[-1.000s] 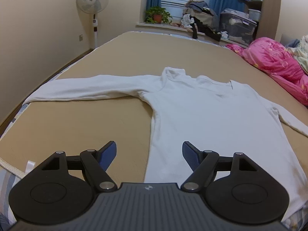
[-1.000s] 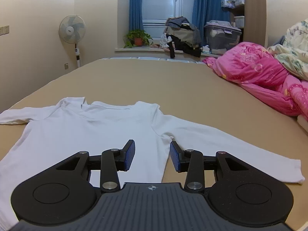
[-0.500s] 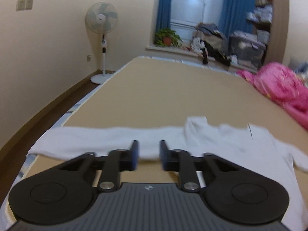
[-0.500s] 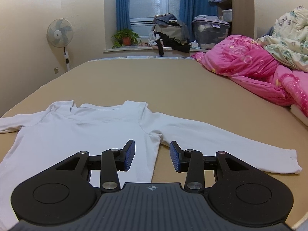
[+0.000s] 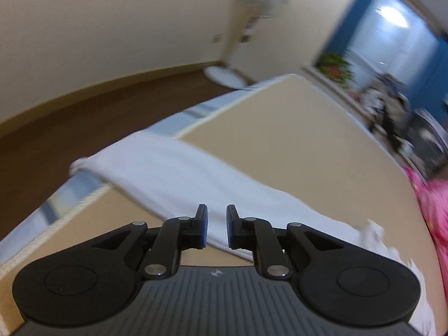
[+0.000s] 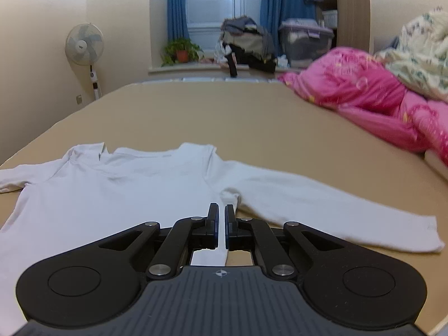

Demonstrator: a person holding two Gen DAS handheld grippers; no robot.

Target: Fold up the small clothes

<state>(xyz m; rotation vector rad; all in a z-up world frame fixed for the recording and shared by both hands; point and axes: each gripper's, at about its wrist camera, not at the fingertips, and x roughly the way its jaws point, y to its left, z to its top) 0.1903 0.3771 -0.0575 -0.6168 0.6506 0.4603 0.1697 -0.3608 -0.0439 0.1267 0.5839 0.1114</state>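
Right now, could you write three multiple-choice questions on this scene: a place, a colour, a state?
1. Where does the white shirt lie? A on the floor; B on the tan bed; C on the windowsill.
2. The quilt beside it is: A green; B black; C pink.
3. The sleeve at right in the right wrist view is: A stretched flat; B folded over the chest; C rolled up.
Answers: 1 B, tan surface surrounds it; 2 C, plainly pink; 3 A, it runs straight to its cuff.
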